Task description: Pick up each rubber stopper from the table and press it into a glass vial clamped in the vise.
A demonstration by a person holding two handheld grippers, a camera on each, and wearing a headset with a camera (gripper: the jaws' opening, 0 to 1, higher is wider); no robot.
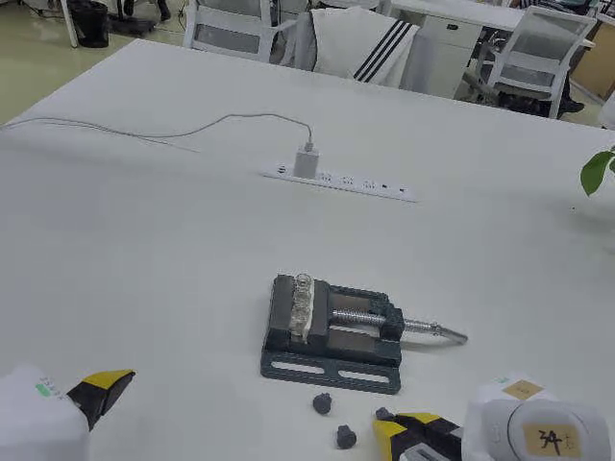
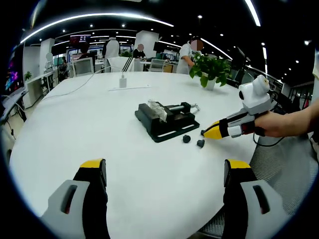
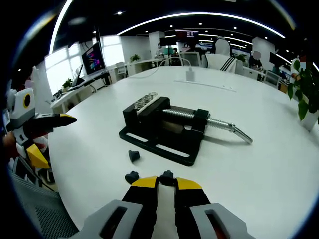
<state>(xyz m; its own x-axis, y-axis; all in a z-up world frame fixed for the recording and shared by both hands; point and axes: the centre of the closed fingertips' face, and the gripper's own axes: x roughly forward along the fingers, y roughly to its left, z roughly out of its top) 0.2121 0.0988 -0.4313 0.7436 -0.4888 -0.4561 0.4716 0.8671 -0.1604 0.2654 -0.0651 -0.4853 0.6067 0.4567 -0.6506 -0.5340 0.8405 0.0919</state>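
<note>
A black vise (image 1: pixel 332 357) sits mid-table with a row of glass vials (image 1: pixel 304 300) clamped upright in it. Two dark rubber stoppers (image 1: pixel 322 403) (image 1: pixel 345 437) lie loose in front of the vise. My right gripper (image 1: pixel 389 423) is low at the front right, its yellow tips shut on a third stopper (image 3: pixel 166 175). The two loose stoppers (image 3: pixel 133 156) (image 3: pixel 131 177) lie just left of those tips. My left gripper (image 2: pixel 164 169) is open and holds nothing, well short of the vise (image 2: pixel 167 119). It sits at the table's front left (image 1: pixel 101 389).
A white power strip (image 1: pixel 341 180) with a plugged charger and cable lies farther back on the white table (image 1: pixel 144 250). The vise's screw handle (image 1: pixel 437 331) sticks out to the right. A potted plant (image 2: pixel 212 69) stands at the table's far edge. Chairs and people are beyond.
</note>
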